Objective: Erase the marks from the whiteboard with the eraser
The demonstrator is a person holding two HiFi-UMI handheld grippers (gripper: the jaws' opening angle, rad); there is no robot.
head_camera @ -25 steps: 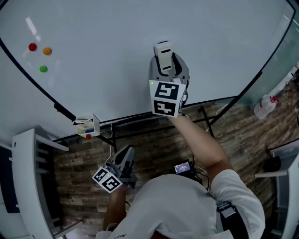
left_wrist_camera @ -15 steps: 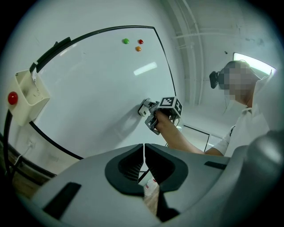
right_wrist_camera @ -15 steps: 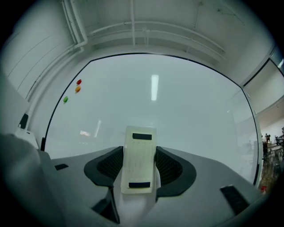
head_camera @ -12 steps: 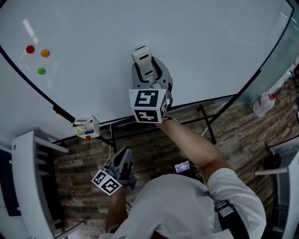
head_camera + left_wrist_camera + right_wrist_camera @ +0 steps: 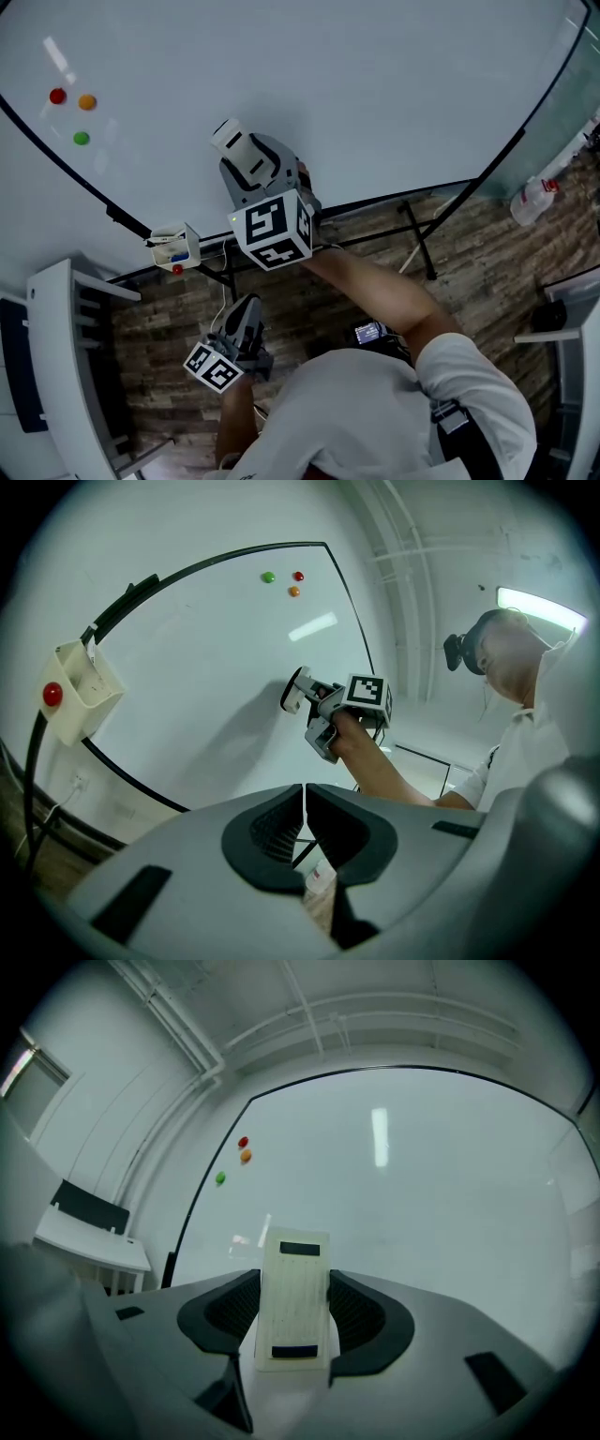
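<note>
Clamping a pale, dark-banded eraser (image 5: 293,1283), the right tool (image 5: 293,1314) seemingly touches the whiteboard (image 5: 431,1204); left tool (image 5: 305,819) clenched, empty.

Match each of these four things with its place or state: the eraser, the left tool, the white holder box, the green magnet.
Things:
1. eraser
2. left tool
3. white holder box
4. green magnet

Places or states:
A. shut, with nothing in it
B. stuck on the face of the whiteboard
C. clamped in the right tool
D. fixed at the whiteboard's edge

Pairs: 1-C, 2-A, 3-D, 4-B
</note>
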